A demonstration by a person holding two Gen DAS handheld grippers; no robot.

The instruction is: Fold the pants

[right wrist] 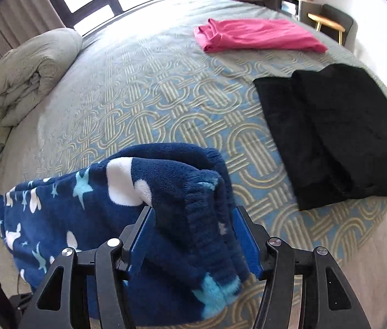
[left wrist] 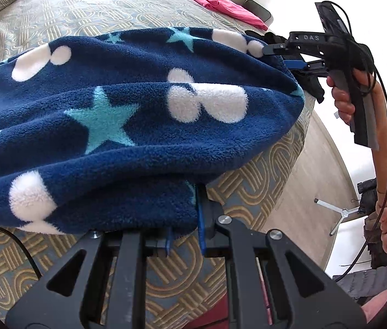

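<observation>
Right wrist view has the bed point(right wrist: 144, 90) filling nearly everything, patterned grey-and-gold cover. Rolled-up grey duvet point(right wrist: 31, 65) sits at about 10 o'clock, folded black pants point(right wrist: 335, 137) at 3 o'clock, folded pink garment point(right wrist: 256, 34) at 1 o'clock. Navy fleece pants point(right wrist: 127, 213) with stars and white blobs lie at the bed's near edge, around 7 o'clock. Right tool point(right wrist: 193, 235) is released: blue pads spread, waistband bunched between them without being squeezed. Left tool point(left wrist: 185, 224) is clenched on the pants' other edge, at 6 o'clock in its own view.
</observation>
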